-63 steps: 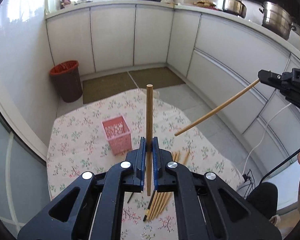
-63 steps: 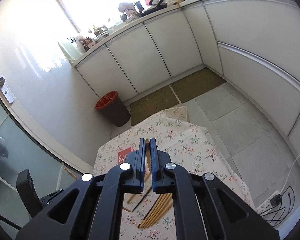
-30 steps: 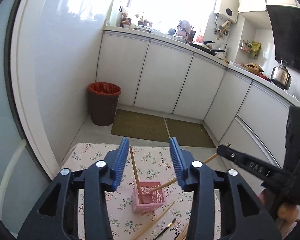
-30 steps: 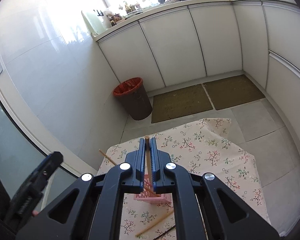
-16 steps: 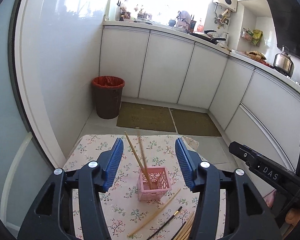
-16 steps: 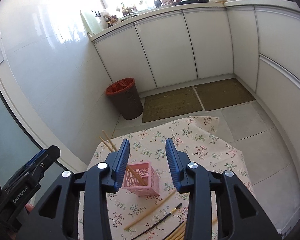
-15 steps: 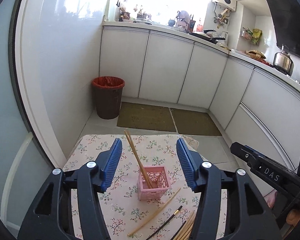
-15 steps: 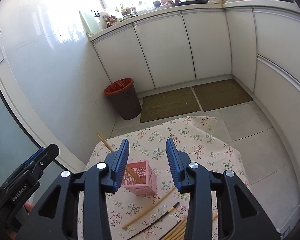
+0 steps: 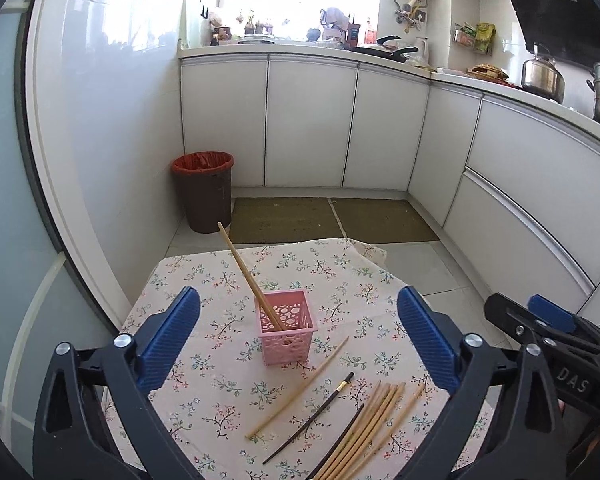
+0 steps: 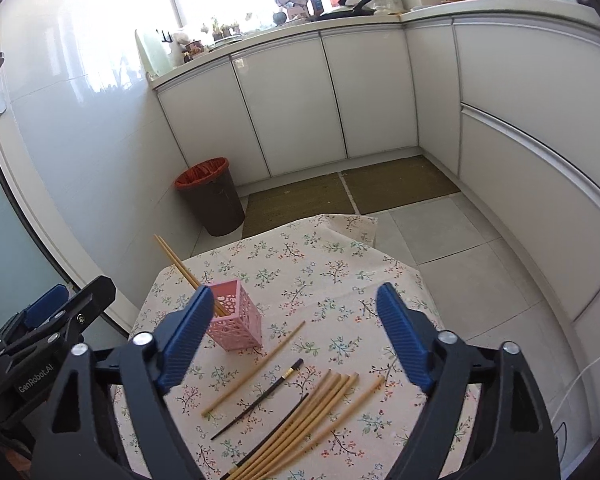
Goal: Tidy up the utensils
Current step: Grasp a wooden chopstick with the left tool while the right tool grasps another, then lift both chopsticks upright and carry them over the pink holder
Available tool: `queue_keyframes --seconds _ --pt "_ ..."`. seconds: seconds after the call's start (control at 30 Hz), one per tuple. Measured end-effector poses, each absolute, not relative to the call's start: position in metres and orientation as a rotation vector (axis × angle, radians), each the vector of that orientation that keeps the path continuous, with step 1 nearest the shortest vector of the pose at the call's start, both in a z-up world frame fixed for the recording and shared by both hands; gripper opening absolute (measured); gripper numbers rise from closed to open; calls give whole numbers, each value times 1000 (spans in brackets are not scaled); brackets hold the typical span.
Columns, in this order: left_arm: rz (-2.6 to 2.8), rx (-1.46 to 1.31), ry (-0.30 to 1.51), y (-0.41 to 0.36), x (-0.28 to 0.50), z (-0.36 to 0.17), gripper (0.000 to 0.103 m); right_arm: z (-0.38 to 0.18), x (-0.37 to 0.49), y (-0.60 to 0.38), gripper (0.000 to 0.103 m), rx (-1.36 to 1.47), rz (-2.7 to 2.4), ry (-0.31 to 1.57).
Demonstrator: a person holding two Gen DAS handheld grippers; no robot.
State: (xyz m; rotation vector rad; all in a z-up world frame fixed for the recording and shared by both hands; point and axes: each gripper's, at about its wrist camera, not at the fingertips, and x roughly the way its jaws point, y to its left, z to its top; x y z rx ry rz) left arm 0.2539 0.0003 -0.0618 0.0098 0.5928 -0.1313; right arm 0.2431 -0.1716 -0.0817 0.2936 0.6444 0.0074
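A pink perforated basket (image 9: 286, 326) stands on the floral tablecloth (image 9: 204, 280) with wooden chopsticks (image 9: 246, 272) leaning out of it to the upper left. The basket also shows in the right wrist view (image 10: 236, 322). Several loose wooden chopsticks (image 9: 370, 428) and black chopsticks (image 9: 312, 420) lie in front of the basket. One single wooden chopstick (image 10: 256, 368) lies closer to it. My left gripper (image 9: 298, 340) is open and empty above the table. My right gripper (image 10: 292, 340) is open and empty too.
A brown bin with a red liner (image 9: 204, 196) stands on the floor beyond the table. White cabinets (image 9: 312, 124) line the back and right. The table's far edge drops to tiled floor and mats (image 9: 284, 220). The right gripper's body shows at the left view's right edge (image 9: 560, 344).
Both grippers let go of their chopsticks, which now lean in the pink basket. Both jaws opened wider and both grippers pulled back from the basket.
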Motion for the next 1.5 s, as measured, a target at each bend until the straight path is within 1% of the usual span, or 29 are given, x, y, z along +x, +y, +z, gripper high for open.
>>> queue_keyframes --seconds 0.03,0.07,0.3,0.47,0.63,0.7,0.73,0.77,0.8,0.83,0.87,0.9,0.97,1.07,1.23,1.27,1.33,1.4,1.43,1.5 --pt "-137 22 605 -3 254 -66 96 -86 237 -177 95 294 -6 648" --pt "-148 32 626 -8 256 -71 96 -92 231 -183 96 292 -20 661" --pt "-247 139 805 -40 271 -116 96 -147 206 -228 96 352 -78 842" --pt "-324 244 981 -68 280 -166 96 -186 203 -254 96 469 -96 984" --pt "-389 252 1147 -83 297 -210 96 -232 209 -272 96 575 -118 1145" --pt "-399 253 1208 -90 305 -228 94 -248 210 -280 96 638 -124 1198" --pt "-408 246 1234 -93 309 -235 87 -253 210 -284 96 666 -122 1217" --pt "-412 231 1264 -96 314 -243 76 -258 210 -286 96 692 -122 1231" --pt "-415 210 1297 -98 320 -251 70 -260 210 -288 96 709 -123 1238" --pt "-423 192 1331 -101 326 -260 59 -262 209 -289 96 717 -125 1242" --pt "-426 188 1351 -105 331 -267 52 -263 210 -289 96 718 -125 1247" --pt "-420 199 1356 -109 334 -272 50 -263 211 -289 96 716 -123 1252" --pt "-404 229 1356 -118 340 -282 41 -263 212 -288 96 711 -117 1257" --pt "-384 262 1358 -127 347 -291 33 -262 217 -290 96 696 -116 1257" --pt "-390 273 1368 -130 354 -303 27 -267 228 -292 96 713 -131 1266" --pt "-389 269 1364 -130 355 -303 21 -269 230 -291 96 715 -134 1273" --pt "-375 288 1377 -128 357 -308 13 -272 235 -289 96 718 -141 1281" --pt "-390 294 1369 -127 358 -310 12 -275 239 -285 96 719 -150 1286" --pt "-398 297 1372 -126 357 -309 8 -276 242 -283 96 718 -156 1288" --pt "-404 271 1372 -122 358 -309 6 -280 251 -278 96 708 -176 1295"
